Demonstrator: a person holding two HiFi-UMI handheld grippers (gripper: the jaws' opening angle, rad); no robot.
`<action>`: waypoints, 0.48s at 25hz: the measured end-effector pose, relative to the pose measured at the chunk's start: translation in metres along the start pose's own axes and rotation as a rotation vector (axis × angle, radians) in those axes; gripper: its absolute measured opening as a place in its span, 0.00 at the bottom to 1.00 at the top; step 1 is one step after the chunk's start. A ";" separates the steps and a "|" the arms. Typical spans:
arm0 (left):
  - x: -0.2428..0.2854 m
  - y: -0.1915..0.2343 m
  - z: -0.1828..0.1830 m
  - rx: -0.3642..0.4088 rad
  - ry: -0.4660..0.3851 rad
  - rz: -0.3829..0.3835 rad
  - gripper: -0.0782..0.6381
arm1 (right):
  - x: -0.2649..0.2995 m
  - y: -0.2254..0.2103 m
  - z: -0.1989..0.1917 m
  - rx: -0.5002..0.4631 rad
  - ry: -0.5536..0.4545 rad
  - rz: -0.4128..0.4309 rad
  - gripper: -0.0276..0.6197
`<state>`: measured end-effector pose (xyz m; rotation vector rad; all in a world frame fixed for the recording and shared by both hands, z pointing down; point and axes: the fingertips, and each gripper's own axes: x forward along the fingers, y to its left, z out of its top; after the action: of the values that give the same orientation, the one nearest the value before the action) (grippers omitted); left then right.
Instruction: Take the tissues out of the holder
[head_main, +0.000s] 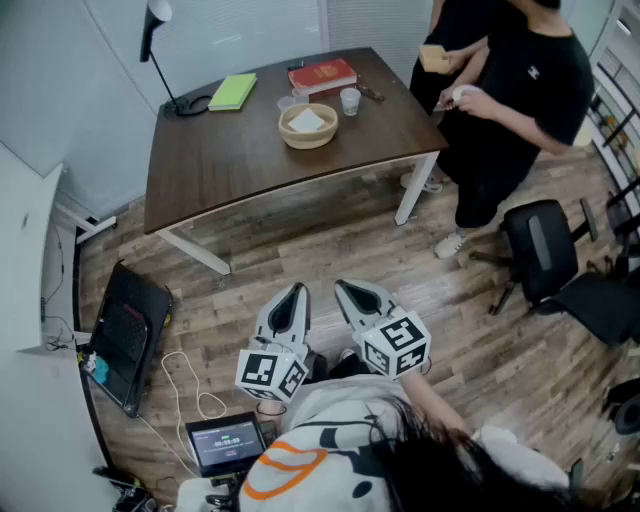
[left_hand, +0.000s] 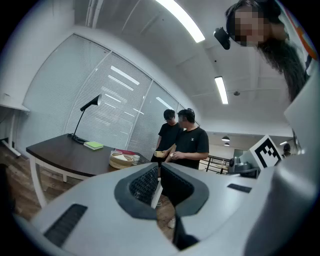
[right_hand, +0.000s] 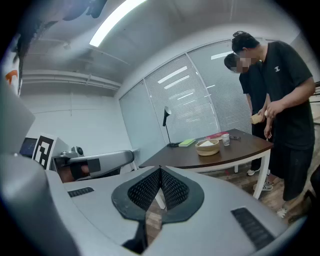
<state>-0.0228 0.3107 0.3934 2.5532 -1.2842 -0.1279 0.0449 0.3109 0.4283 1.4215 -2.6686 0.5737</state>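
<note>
Head view shows left gripper (head_main: 297, 290) and right gripper (head_main: 345, 287) both closed on nothing, well short of the tissues (head_main: 307, 120) in their holder (head_main: 290, 134) on the table (head_main: 220, 160), so the task looks unstarted; next comes reaching in and opening

Holder (head_main: 304, 142): round, shallow, tan woven bowl, upright on dark table (head_main: 220, 160), toward its far right part. Tissues (head_main: 307, 121): white, folded, 1 small stack lying flat inside holder, not above rim.
</note>
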 end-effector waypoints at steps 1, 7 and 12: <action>0.000 -0.001 -0.001 0.006 0.003 0.001 0.12 | -0.001 0.000 0.000 -0.001 -0.001 0.001 0.06; 0.001 -0.010 -0.004 0.020 0.011 0.001 0.12 | -0.008 -0.003 0.000 -0.007 -0.003 0.003 0.06; -0.001 -0.015 -0.006 0.019 0.011 0.001 0.12 | -0.014 -0.003 0.002 -0.019 -0.014 -0.001 0.06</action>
<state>-0.0106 0.3209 0.3946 2.5661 -1.2885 -0.1020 0.0556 0.3200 0.4242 1.4269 -2.6765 0.5394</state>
